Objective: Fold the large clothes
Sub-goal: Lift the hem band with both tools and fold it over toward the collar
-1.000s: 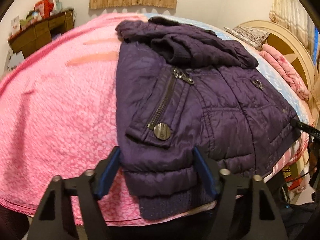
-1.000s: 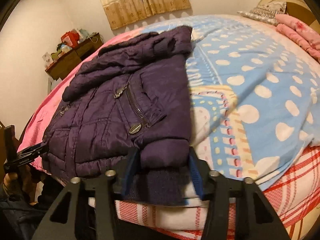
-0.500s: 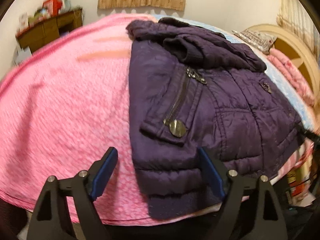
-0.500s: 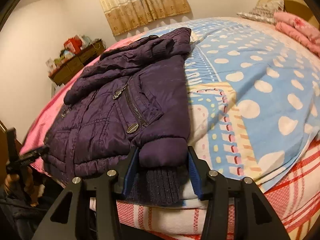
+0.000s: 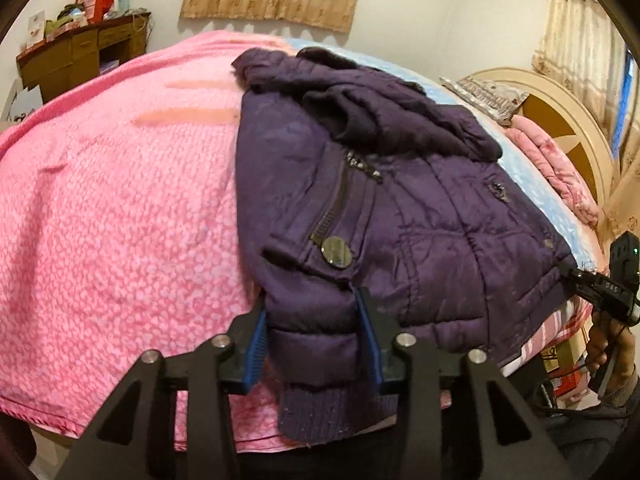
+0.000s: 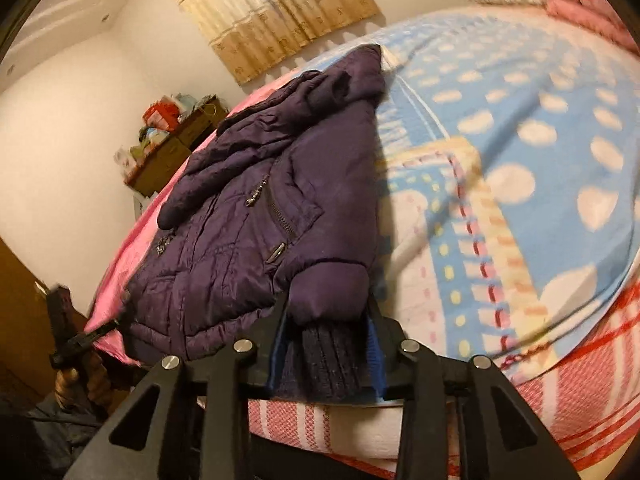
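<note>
A dark purple padded jacket (image 5: 400,200) lies front-up on the bed, sleeves folded across its chest, half on the pink blanket (image 5: 120,220) and half on the blue dotted blanket (image 6: 540,140). My left gripper (image 5: 311,302) is closing on the jacket's near left hem corner, and its blue pads press the puffy fabric above the knit band. My right gripper (image 6: 328,300) is closing on the near right corner of the jacket (image 6: 256,240), pinching the padded edge and ribbed band. Each gripper also shows at the edge of the other's view, held in a hand.
The bed's near edge runs just under both grippers. A cluttered wooden dresser (image 5: 80,56) stands against the far wall on the left. A rounded headboard (image 5: 568,128) with a pillow and a folded pink quilt (image 5: 556,168) lies to the right. Curtains hang behind.
The left jaws, spread wide half a second ago, have narrowed onto the jacket's left hem corner. The right jaws have tightened on the right corner, and that view has rolled.
</note>
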